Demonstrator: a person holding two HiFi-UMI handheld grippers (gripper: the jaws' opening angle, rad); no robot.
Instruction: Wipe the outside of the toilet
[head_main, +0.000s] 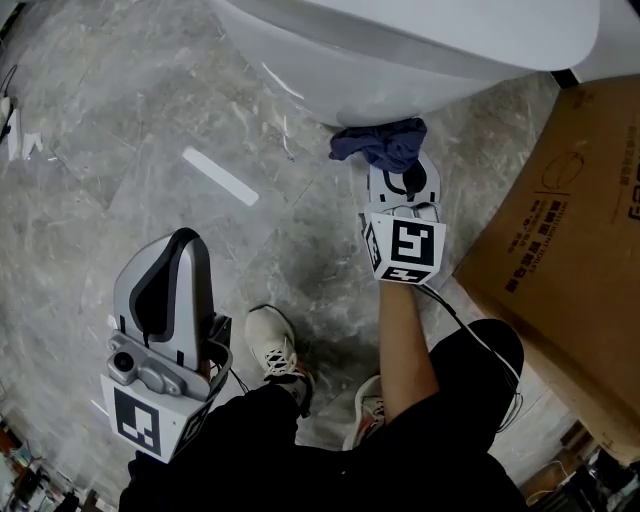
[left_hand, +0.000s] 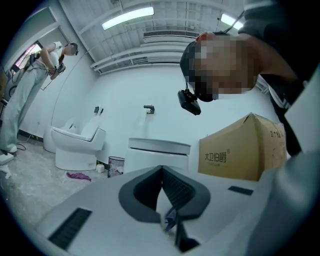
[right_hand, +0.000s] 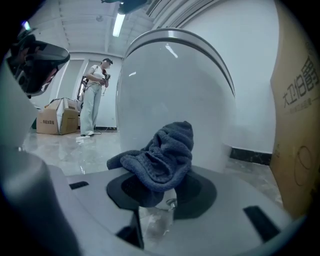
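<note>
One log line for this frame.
right gripper: shut on cloth | cloth: against toilet, low outside | left gripper: shut, away from toilet

The right gripper (right_hand: 160, 194) has its dark fingers (right_hand: 200, 192) closed on a bunched blue-grey cloth (right_hand: 162, 155), which mounds up above them. Right behind the cloth rises the smooth, curved white outside of the toilet (right_hand: 170, 95); whether the two touch cannot be told. A printed cardboard box (right_hand: 300, 125) stands at the right edge. Far off at the left, a person (right_hand: 94, 97) stands on the glossy floor (right_hand: 75, 150) beside more boxes (right_hand: 55, 120).
</note>
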